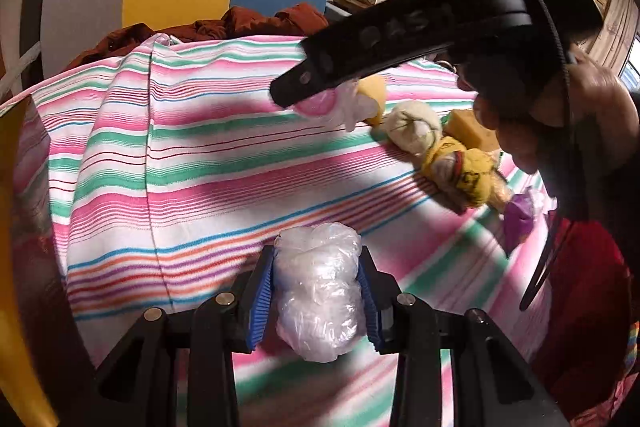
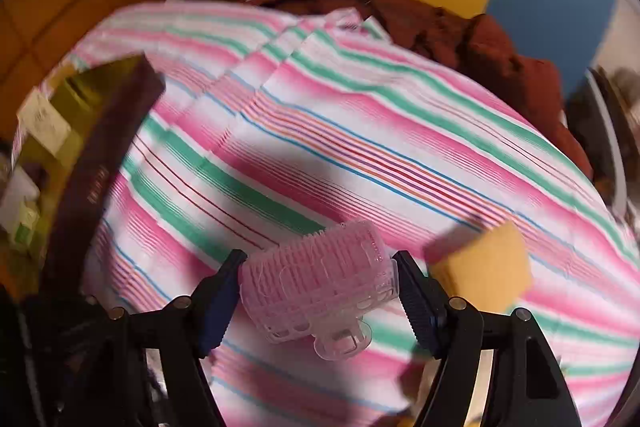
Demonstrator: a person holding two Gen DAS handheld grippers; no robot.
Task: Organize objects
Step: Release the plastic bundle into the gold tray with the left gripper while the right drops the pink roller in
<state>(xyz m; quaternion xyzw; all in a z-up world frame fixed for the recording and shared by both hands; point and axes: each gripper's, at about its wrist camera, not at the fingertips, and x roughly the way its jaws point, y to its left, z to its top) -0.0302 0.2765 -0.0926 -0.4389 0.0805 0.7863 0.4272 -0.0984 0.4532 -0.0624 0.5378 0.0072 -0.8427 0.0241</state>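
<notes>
Pink ribbed clip (image 2: 320,283) on striped cloth (image 2: 360,147); crinkled plastic bundle (image 1: 318,287).

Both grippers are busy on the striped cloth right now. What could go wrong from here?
The pink hair roller sits between the right gripper's pads, apparently untouched; closing off-centre could tip or flick it.
The orange sponge lies just beside one right finger and may get nudged.
The left gripper squeezes a slippery clear plastic bundle that could slip out.

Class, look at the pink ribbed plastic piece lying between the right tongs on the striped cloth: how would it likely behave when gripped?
The pink ribbed plastic piece looks thin and hollow: probably light. Its openwork walls may flex or crack if squeezed hard. Its curved, ribbed sides could twist.
</notes>
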